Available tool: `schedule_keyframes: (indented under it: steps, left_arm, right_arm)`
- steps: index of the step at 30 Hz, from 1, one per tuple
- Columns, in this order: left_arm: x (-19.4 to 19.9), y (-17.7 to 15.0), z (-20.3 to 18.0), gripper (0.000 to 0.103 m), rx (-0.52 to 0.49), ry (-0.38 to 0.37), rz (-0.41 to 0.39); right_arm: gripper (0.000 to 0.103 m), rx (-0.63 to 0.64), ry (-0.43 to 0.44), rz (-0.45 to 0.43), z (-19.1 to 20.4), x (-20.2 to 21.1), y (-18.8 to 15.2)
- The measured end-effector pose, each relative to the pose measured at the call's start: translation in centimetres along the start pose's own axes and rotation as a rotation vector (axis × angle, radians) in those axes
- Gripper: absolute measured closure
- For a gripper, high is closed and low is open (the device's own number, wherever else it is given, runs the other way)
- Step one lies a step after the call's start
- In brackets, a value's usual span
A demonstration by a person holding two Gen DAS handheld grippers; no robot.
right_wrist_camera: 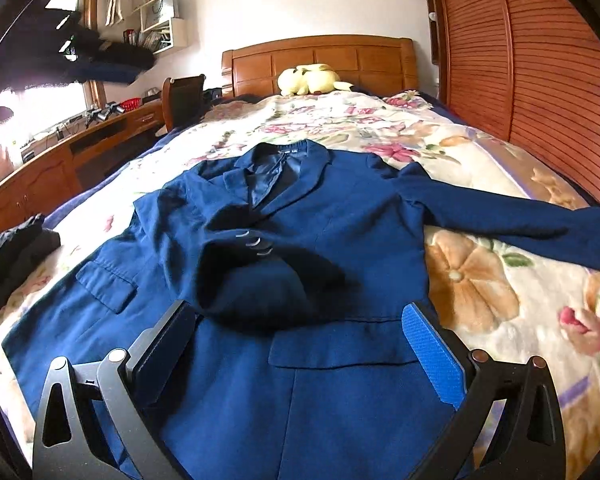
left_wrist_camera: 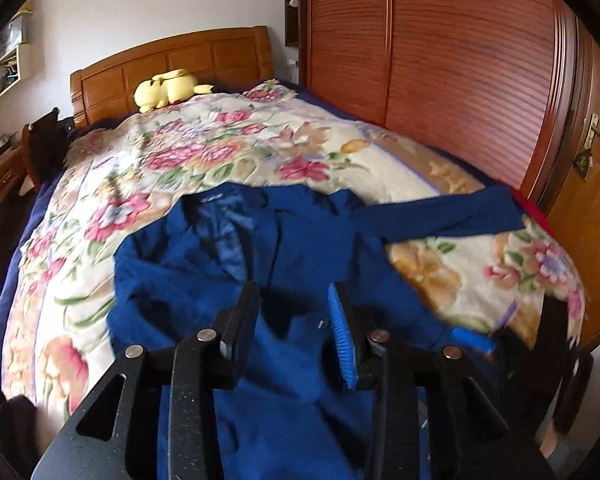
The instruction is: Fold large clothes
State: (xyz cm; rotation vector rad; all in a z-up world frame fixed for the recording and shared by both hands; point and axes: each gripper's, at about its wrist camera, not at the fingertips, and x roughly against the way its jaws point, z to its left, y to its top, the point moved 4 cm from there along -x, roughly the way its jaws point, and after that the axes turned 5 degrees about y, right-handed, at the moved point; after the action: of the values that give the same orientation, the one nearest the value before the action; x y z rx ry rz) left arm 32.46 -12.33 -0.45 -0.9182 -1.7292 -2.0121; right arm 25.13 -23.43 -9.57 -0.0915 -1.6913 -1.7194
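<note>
A dark blue suit jacket (right_wrist_camera: 340, 232) lies face up on the floral bedspread (right_wrist_camera: 480, 280), collar toward the headboard. Its left sleeve is folded across the chest, cuff buttons (right_wrist_camera: 256, 242) showing. Its right sleeve (right_wrist_camera: 520, 220) stretches out to the right. The jacket also shows in the left wrist view (left_wrist_camera: 292, 240), with the sleeve (left_wrist_camera: 440, 216) out to the right. My left gripper (left_wrist_camera: 294, 312) is open and empty just above the jacket's lower front. My right gripper (right_wrist_camera: 300, 332) is wide open and empty above the jacket near its right pocket flap. The right gripper's blue pad (left_wrist_camera: 474, 336) shows beside the left one.
A yellow plush toy (right_wrist_camera: 308, 80) lies by the wooden headboard (right_wrist_camera: 320, 56). Louvred wardrobe doors (left_wrist_camera: 440, 60) run along the bed's right side. A wooden desk and chair (right_wrist_camera: 180, 96) stand on the left. Dark folded clothes (right_wrist_camera: 12, 252) lie at the bed's left edge.
</note>
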Motion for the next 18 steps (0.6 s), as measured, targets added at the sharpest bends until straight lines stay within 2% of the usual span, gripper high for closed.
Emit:
schedule_keyframes:
  steps: [2,4,10,18]
  left_arm:
    - [-0.1,-1.8,0.8,0.050,0.005,0.003,0.014]
    - [0.0,-3.7,1.8,0.042,0.012,0.013,0.024]
    - [-0.1,-9.4,3.9,0.040,0.022,0.054,0.038]
    - [-2.3,-14.6,5.5,0.040,0.069,0.071,0.026]
  right_arm:
    - [0.000,0.012,-0.007,0.017,0.0,-0.6,-0.1]
    - [0.000,0.025,-0.018,0.030,0.2,-1.2,-0.2]
    - [0.000,0.038,-0.035,0.066,0.4,-2.4,-0.7]
    - [0.000,-0.002,-0.038,0.090,-0.1,-3.7,-1.1]
